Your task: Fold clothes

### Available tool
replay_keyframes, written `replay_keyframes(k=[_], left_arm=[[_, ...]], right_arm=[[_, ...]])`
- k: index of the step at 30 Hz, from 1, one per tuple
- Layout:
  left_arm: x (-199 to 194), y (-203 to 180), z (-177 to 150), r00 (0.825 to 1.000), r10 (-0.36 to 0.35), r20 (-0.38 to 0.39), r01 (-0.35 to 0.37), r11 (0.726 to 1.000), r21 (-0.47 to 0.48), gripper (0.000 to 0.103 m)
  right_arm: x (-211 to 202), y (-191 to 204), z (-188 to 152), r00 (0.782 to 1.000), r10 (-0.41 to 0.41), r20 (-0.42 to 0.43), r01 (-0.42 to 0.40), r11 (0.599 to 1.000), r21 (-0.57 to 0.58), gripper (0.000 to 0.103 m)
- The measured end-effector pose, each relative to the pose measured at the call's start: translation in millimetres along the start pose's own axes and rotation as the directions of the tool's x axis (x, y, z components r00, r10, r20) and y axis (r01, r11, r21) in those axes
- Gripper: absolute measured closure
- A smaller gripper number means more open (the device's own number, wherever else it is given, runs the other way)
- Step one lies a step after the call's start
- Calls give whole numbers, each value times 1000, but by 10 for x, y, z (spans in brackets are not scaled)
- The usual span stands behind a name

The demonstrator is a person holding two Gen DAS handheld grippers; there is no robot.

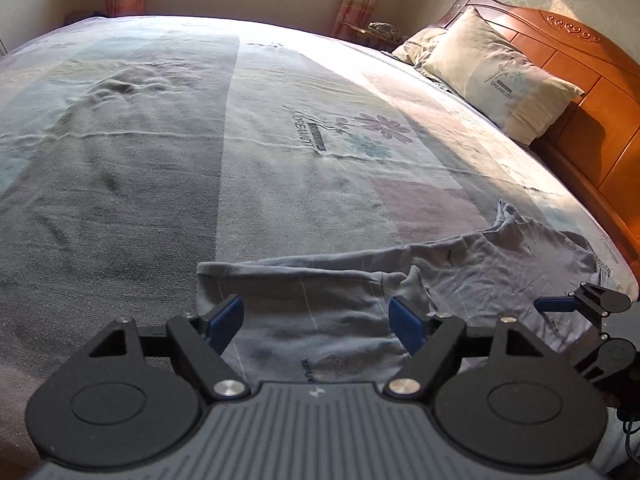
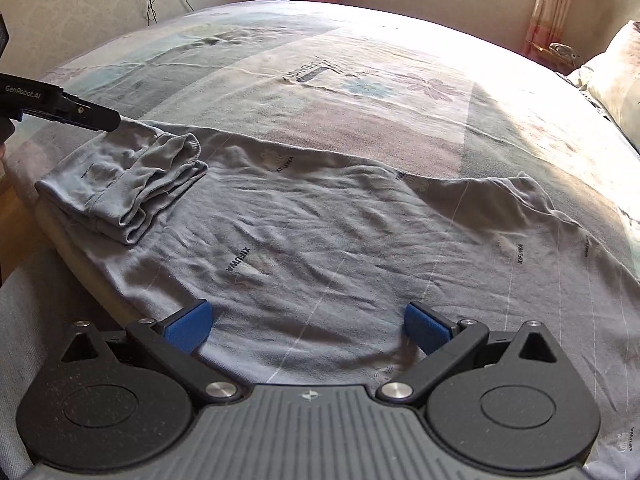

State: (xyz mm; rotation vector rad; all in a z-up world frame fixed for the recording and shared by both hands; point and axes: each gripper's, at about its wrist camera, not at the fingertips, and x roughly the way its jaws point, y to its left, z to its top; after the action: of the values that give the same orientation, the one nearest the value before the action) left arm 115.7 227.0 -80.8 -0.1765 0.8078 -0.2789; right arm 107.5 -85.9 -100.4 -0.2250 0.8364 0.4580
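A grey garment (image 2: 320,232) with small "XIFUWA" prints lies spread on the bed near its front edge. One end is bunched into a folded bundle (image 2: 128,184) at the left. It also shows in the left wrist view (image 1: 340,304). My right gripper (image 2: 308,326) is open, low over the garment's near edge. My left gripper (image 1: 316,322) is open over the garment's left end. The left gripper's tip also shows in the right wrist view (image 2: 100,116), next to the bundle. The right gripper shows at the right edge of the left wrist view (image 1: 576,304).
The bed sheet (image 1: 200,152) is patterned in grey and pale blocks with flower prints. Pillows (image 1: 496,72) lean on a wooden headboard (image 1: 592,92) at the right. Curtains and a window stand at the far wall. The bed's front edge (image 2: 80,280) is just under the grippers.
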Motion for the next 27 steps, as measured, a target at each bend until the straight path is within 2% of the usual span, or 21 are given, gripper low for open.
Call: replay_keyframes(k=[3,5,8,11,14,15,16,18,21,23,25,27], left_arm=[[-15,-52,-265,998,-13,-68,12,1000,-24,22],[-75,-56,-390,999,-20,-39,19,999,-32,21],[-178,-148,-318,999,5,-51,-7,999,-38,21],[-248,-297,-264,999,-40,-7,40,999,14,20],[-82,-326,-293,992,-98,-73,97,995,-27,19],[-29,-306,-316,992,-87,-95,83,996,-42,19],[23,-284,-340,990,-73,-117,67,996,-57,21],[-22,-347,-270,992,-66,-110,61,997,-41,20],[-130,-546,-73,994,-100,-49,102,994,32,19],[-102,-683,37,992,-122,-31,124,989,77,17],[23,-803,100,993,-111,-34,114,987,116,17],[221,-814,65,993,-102,-68,108,989,100,17]], right_arm=[[-13,19,-48,999,-11,35,11,1000,5,0],[-20,24,-68,999,-13,51,13,1000,3,0],[-24,14,-54,999,-4,47,5,1000,-7,0],[-49,9,-10,1000,1,17,-1,1000,-4,0],[-146,-44,-17,999,32,23,-32,999,23,0],[-191,-78,-27,999,30,28,-31,999,27,0],[-243,-120,-41,999,13,36,-14,1000,26,0],[-347,-204,-69,998,-22,51,21,1000,23,0],[-441,-398,-142,994,-88,61,85,995,43,0],[-393,-530,-214,994,-110,29,107,991,84,0],[-328,-643,-291,992,-124,-8,124,984,125,0],[-312,-668,-373,992,-124,-4,124,983,134,0]])
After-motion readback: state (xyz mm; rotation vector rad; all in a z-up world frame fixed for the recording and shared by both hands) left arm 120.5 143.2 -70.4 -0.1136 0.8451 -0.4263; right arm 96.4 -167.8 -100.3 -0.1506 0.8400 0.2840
